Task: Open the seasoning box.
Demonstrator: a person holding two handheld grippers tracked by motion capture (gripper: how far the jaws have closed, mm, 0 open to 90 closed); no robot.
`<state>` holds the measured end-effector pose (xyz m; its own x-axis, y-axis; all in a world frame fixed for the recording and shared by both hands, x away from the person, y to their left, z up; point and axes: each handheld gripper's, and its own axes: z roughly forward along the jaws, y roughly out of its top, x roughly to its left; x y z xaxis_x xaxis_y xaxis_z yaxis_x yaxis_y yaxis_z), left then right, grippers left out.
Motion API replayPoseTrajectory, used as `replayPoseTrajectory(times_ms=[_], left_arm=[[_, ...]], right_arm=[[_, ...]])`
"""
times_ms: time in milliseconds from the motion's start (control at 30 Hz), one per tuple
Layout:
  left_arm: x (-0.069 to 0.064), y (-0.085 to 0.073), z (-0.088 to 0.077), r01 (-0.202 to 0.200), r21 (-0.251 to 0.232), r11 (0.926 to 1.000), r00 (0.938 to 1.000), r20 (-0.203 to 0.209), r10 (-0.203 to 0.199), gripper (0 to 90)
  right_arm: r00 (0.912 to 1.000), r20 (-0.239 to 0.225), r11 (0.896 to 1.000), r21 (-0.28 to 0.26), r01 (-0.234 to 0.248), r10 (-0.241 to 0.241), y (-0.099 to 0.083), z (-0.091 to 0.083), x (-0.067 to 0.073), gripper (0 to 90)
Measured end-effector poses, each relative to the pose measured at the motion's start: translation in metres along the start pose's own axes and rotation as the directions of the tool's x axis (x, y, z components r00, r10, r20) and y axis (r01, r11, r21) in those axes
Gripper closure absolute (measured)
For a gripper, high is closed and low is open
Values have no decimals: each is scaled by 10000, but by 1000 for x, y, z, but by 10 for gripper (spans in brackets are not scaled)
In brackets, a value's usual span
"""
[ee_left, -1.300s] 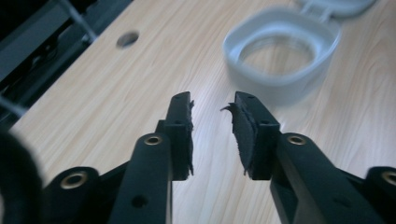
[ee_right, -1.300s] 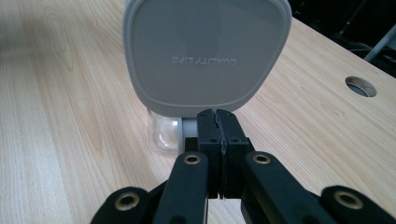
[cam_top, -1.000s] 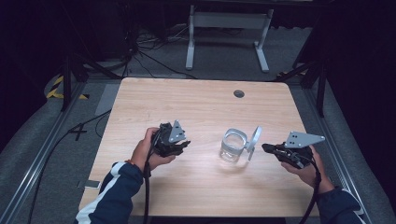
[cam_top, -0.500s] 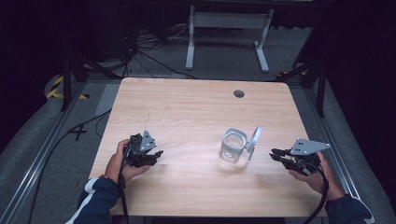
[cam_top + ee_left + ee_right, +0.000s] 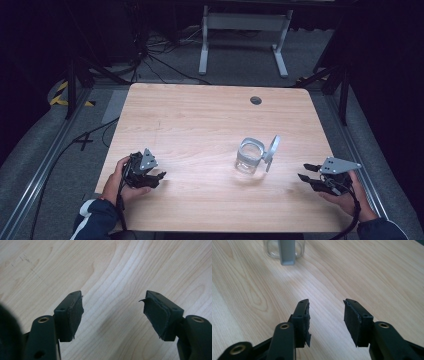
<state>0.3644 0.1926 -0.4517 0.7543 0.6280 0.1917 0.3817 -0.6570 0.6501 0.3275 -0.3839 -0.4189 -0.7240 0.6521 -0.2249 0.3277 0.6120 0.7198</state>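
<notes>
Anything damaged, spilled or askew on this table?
No spill. The glass jar stands upright, its hinged lid swung open. The left gripper has frayed pads, a torn edge curling off one; nothing between them.

A light wooden table (image 5: 200, 125) with a small round grommet hole (image 5: 256, 100) stands on grey carpeted floor (image 5: 40, 165). Behind it, a white metal stand (image 5: 242, 22) and loose black cables (image 5: 150, 55) sit before a dark, unlit background.

No legible txt, labels, brands or nos. in any view. Table (image 5: 200, 120), jar (image 5: 249, 155): unmarked.
</notes>
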Motion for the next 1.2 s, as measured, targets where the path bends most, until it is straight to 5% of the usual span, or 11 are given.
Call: replayPoseTrajectory(times_ms=[100,267,533,567,1200], left_arm=[[2,-4,0,105,82,9999,9997,211,-107,304],[2,-18,3,350,103,9993,9981,503,-355,280],[7,-34,5,1456,-397,9886,9838,1116,-1404,218],[8,-38,6,1711,-509,9839,9791,1200,-1641,187],[5,-40,6,2176,-559,9744,9729,924,-2120,155]], right_arm=[[9999,111,10000,50,-85,84,-7,-1,-2,524],[9958,164,9958,96,-906,904,-31,-8,-7,438],[9747,329,9752,-89,-2211,2213,-65,-13,-15,349],[9632,334,9637,28,-2668,2666,-73,-12,-16,326],[9597,246,9600,13,-2799,2798,-79,-9,-15,299]])
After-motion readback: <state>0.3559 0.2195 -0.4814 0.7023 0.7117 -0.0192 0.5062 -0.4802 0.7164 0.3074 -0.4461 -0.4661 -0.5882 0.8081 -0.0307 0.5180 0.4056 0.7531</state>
